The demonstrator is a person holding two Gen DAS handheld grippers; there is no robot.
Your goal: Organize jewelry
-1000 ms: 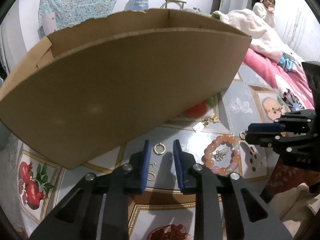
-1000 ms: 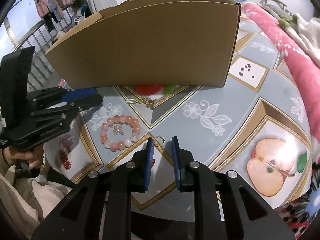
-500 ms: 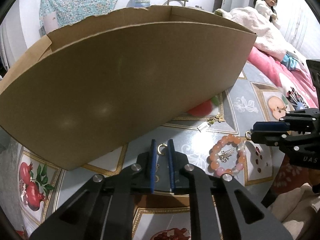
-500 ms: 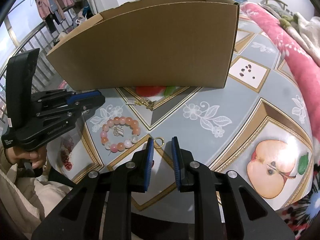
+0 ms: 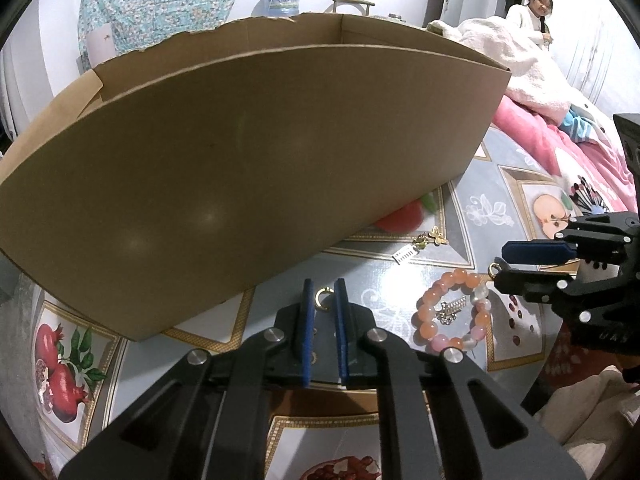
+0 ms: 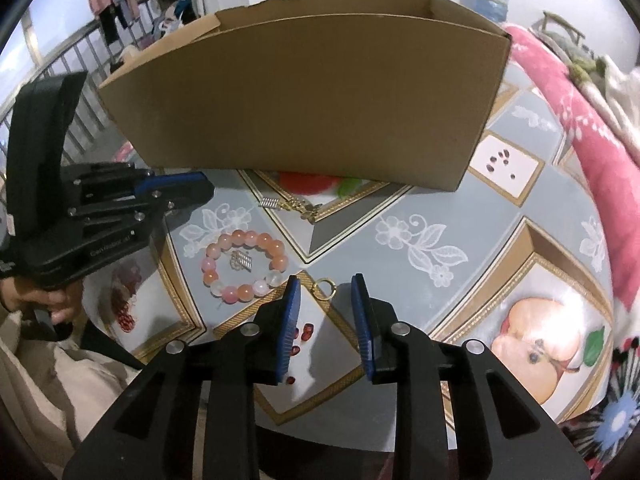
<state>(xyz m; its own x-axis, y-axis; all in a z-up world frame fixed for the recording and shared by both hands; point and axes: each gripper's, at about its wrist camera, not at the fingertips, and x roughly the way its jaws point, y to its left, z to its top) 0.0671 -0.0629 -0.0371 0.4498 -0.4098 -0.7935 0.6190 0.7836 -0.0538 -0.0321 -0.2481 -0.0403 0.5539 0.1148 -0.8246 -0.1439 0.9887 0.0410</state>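
My left gripper has its blue pads closed on a small gold hoop low over the table, just in front of the cardboard box. From the right wrist view, that left gripper shows side-on and hides its hoop. The jaws of my right gripper are opening. A second gold hoop lies on the tablecloth between them, untouched. A pink-orange bead bracelet with a silver charm inside it lies between the two grippers. A gold butterfly piece lies near the box.
The tall open box fills the far side of the fruit-print tablecloth. A pink blanket lies along the right. A hand holds the left gripper. A person stands far back.
The left jaws closed around the gold hoop while the hand stayed put. The right jaws, narrow around their hoop before, have spread apart and the hoop rests on the cloth.
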